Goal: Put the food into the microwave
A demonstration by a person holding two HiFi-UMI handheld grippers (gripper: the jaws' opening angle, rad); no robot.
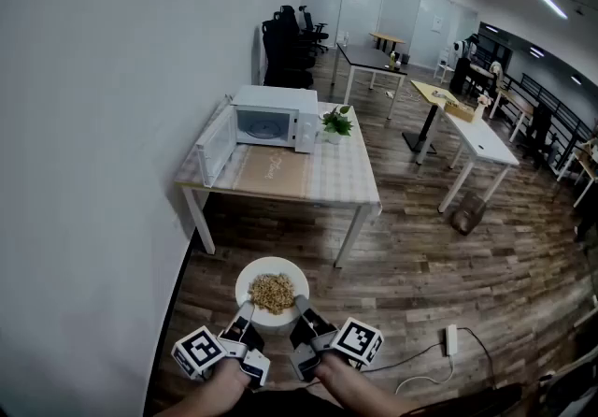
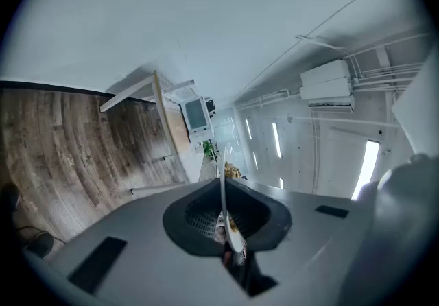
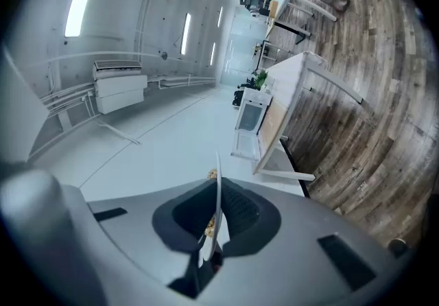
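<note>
A white plate (image 1: 254,277) heaped with tan food (image 1: 272,293) hangs above the wooden floor in the head view. My left gripper (image 1: 245,314) is shut on the plate's near-left rim and my right gripper (image 1: 303,311) is shut on its near-right rim. In the left gripper view the plate (image 2: 222,188) shows edge-on between the jaws, and the right gripper view shows the plate (image 3: 218,188) edge-on too. The white microwave (image 1: 274,118) stands on a table (image 1: 343,179) ahead, well beyond the plate, with its door (image 1: 215,146) swung open to the left.
A small potted plant (image 1: 336,122) stands on the table right of the microwave. A white wall (image 1: 112,125) runs along the left. A power strip (image 1: 450,339) and cable lie on the floor at the right. More desks (image 1: 481,139) and chairs stand farther back.
</note>
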